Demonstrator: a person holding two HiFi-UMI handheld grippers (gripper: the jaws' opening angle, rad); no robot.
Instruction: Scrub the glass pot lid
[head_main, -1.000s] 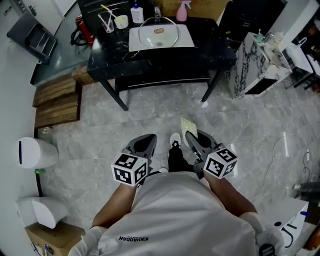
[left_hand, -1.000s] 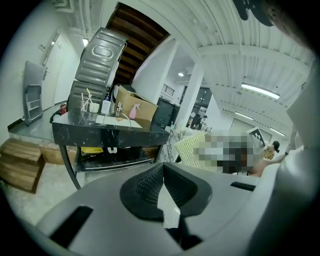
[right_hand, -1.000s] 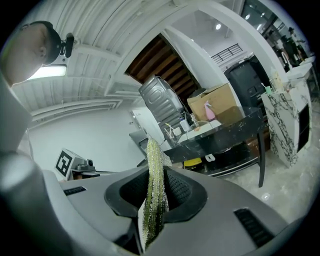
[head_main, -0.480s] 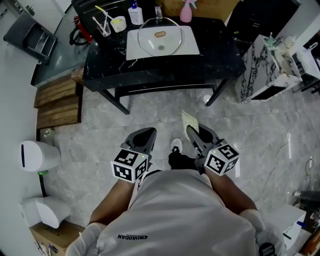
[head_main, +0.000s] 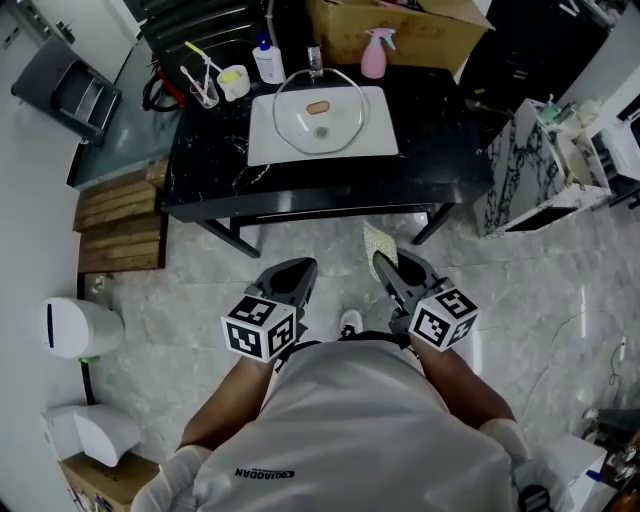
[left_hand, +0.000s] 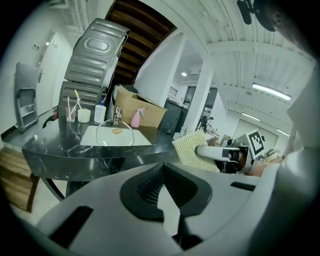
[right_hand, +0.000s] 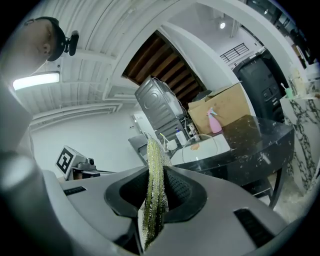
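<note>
The glass pot lid (head_main: 318, 108) lies on a white basin (head_main: 262, 140) on the black marble table (head_main: 440, 150), ahead of both grippers. It also shows far off in the left gripper view as the lid (left_hand: 114, 134) and in the right gripper view as the lid (right_hand: 204, 142). My right gripper (head_main: 384, 263) is shut on a yellow-green scouring pad (head_main: 377, 241), which stands edge-on between its jaws (right_hand: 154, 185). My left gripper (head_main: 301, 267) is shut with nothing in it (left_hand: 161, 168). Both hang over the floor, short of the table's front edge.
On the table's back edge stand a cup of brushes (head_main: 206, 92), a white bottle (head_main: 268, 62) and a pink spray bottle (head_main: 374, 53), before a cardboard box (head_main: 420, 28). A marble-patterned cabinet (head_main: 528, 160) is to the right, wooden planks (head_main: 118, 208) and a white bin (head_main: 76, 327) to the left.
The table with the lid has come nearer and lower in the head view as the person walks toward it. Both grippers keep their pose and the pad stays held.
</note>
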